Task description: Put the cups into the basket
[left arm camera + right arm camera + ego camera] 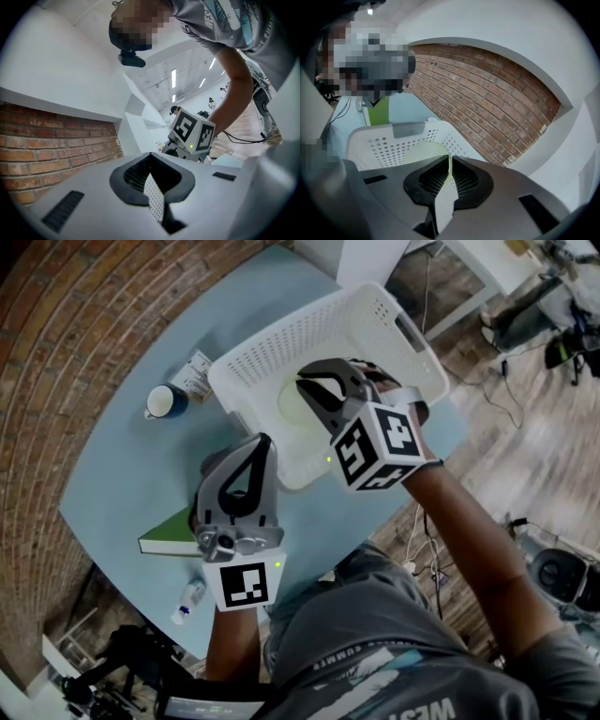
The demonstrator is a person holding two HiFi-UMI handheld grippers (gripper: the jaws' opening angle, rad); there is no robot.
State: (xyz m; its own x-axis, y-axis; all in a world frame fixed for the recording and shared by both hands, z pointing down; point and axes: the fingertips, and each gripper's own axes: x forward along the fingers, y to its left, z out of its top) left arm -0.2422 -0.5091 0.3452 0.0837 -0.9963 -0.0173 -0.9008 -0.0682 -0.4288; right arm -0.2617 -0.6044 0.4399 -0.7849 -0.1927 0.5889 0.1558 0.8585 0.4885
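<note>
A white perforated basket (375, 310) stands on the blue table (122, 484). My right gripper (309, 382) reaches down into it, shut on the rim of a pale green cup (292, 409). In the right gripper view that rim (423, 151) runs between the pads of the gripper (449, 177), with the basket wall (382, 145) behind. My left gripper (265, 441) is shut on the basket's near wall; the perforated strip (153, 199) sits between its jaws (152, 185). A white mug with a dark rim (167, 401) stands on the table left of the basket.
A small printed box (194, 374) lies beside the mug. A green book (173, 533) and a small bottle (190, 596) lie near the table's front left edge. Brick wall to the left; cables and equipment on the wooden floor at right (553, 324).
</note>
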